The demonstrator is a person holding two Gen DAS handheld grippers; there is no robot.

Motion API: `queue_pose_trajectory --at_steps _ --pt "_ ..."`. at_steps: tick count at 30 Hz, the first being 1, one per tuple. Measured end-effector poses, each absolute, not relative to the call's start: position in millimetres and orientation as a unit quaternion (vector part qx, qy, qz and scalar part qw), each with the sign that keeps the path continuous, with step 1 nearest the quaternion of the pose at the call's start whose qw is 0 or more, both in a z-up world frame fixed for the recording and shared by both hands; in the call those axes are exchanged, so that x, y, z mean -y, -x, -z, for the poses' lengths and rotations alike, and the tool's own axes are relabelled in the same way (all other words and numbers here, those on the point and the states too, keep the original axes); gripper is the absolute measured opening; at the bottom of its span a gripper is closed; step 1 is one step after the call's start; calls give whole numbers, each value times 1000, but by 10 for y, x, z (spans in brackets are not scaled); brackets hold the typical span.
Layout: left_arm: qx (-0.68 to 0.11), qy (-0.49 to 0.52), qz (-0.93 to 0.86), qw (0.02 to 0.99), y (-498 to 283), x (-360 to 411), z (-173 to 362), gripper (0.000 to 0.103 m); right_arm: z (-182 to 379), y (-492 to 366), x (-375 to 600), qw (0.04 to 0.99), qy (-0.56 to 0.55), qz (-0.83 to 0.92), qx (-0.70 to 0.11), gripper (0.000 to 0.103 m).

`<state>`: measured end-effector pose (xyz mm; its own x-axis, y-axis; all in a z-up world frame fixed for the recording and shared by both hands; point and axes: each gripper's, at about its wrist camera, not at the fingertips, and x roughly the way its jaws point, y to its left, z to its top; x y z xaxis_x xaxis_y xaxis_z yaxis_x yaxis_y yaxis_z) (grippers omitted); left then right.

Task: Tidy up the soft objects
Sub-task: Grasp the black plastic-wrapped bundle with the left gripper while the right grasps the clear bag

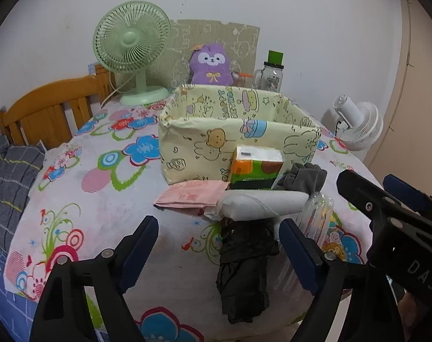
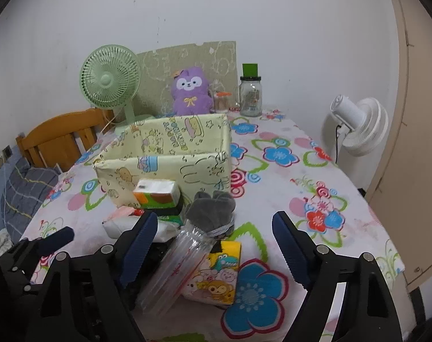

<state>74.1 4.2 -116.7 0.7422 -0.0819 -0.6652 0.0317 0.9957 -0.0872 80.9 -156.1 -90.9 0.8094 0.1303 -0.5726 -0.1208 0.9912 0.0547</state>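
Note:
A pile of soft items lies on the flowered tablecloth in front of a pale yellow fabric box. It holds a tissue pack, grey gloves, a white roll, a pink packet, a black cloth, a clear plastic bag and a cartoon packet. My left gripper is open, the black cloth lying between its fingers untouched. My right gripper is open over the plastic bag and cartoon packet.
At the back stand a green fan, a purple plush against cardboard, and a glass jar. A white fan stands off the table's right. A wooden headboard and a grey blanket are at left.

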Motion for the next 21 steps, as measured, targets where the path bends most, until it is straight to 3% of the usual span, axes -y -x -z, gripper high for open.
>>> queue_pose_trajectory --at_steps 15,21 --pt "-388 31 46 920 -827 22 1395 78 1234 -966 1448 924 -30 -82 -372 77" --pt "-396 31 53 916 -870 38 1450 73 1383 -1063 1443 909 -57 -90 -403 61"
